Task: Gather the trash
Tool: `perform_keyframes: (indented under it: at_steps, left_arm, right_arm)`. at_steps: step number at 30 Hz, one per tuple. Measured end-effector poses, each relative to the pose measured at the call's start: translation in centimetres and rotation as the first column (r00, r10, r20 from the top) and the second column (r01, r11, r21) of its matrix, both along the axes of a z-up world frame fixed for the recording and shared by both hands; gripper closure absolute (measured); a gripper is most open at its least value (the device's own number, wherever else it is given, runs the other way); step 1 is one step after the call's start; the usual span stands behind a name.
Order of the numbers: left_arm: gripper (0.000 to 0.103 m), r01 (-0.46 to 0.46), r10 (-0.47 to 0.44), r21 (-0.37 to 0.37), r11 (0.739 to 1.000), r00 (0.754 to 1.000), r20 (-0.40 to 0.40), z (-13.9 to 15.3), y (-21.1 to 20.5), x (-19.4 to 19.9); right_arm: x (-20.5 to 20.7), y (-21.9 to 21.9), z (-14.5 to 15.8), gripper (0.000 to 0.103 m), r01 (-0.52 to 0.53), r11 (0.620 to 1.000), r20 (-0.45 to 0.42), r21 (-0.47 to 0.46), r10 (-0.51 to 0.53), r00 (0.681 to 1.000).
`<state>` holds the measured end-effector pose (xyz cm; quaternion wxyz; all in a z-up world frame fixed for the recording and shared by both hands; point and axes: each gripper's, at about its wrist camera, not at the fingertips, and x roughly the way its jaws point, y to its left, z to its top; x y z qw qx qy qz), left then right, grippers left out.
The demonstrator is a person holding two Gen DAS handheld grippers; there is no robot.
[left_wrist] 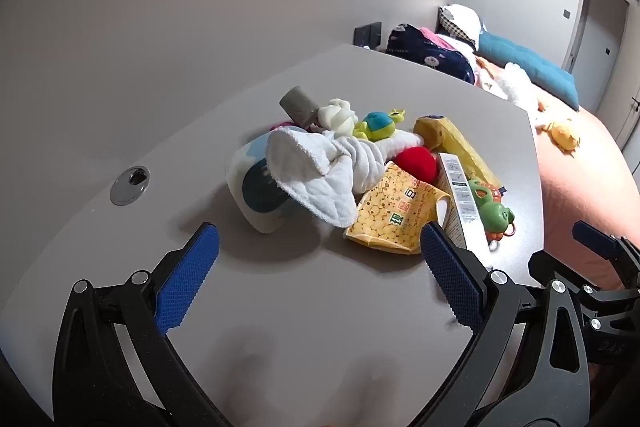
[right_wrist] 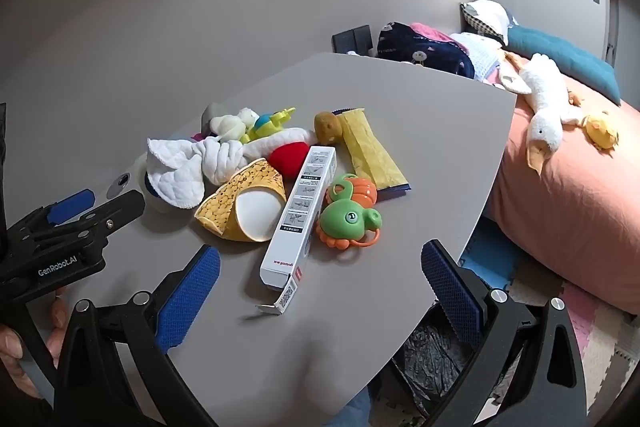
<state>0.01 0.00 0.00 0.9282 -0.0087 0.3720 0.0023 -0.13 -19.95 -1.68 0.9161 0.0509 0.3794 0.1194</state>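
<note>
While both blue-padded grippers, left point(left_wrist: 320, 255) and right point(right_wrist: 320, 279), hover spread wide and empty, the long white cardboard box point(right_wrist: 299, 215) lies beside the yellow dotted paper cup point(right_wrist: 244, 205) on the grey table point(right_wrist: 420, 131).

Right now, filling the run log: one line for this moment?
phase: approach | left gripper: open, empty | right gripper: open, empty | white box: on table, untouched

- A home bedroom is showing; a bed point(right_wrist: 568, 211) in a salmon sheet is lying just beside the grey worktop point(right_wrist: 400, 131)
- Pillows point(right_wrist: 560, 59) and folded clothes point(right_wrist: 420, 47) are piling at its head; a plush goose point(right_wrist: 544, 107) is resting on it
- Foam play mats point(right_wrist: 592, 327) are covering the floor; baby toys point(right_wrist: 348, 215) are cluttering the worktop
</note>
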Motion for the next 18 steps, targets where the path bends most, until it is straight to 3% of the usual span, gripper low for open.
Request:
perform_keyframes:
  at_steps: [18]
  left_arm:
    - [0.006, 0.0, 0.0, 0.001, 1.0, 1.0, 0.0, -0.06, 0.06, 0.07]
  right_arm:
    - [0.11, 0.01, 0.05, 0.003, 0.001, 1.0, 0.002, -0.002, -0.001, 1.0]
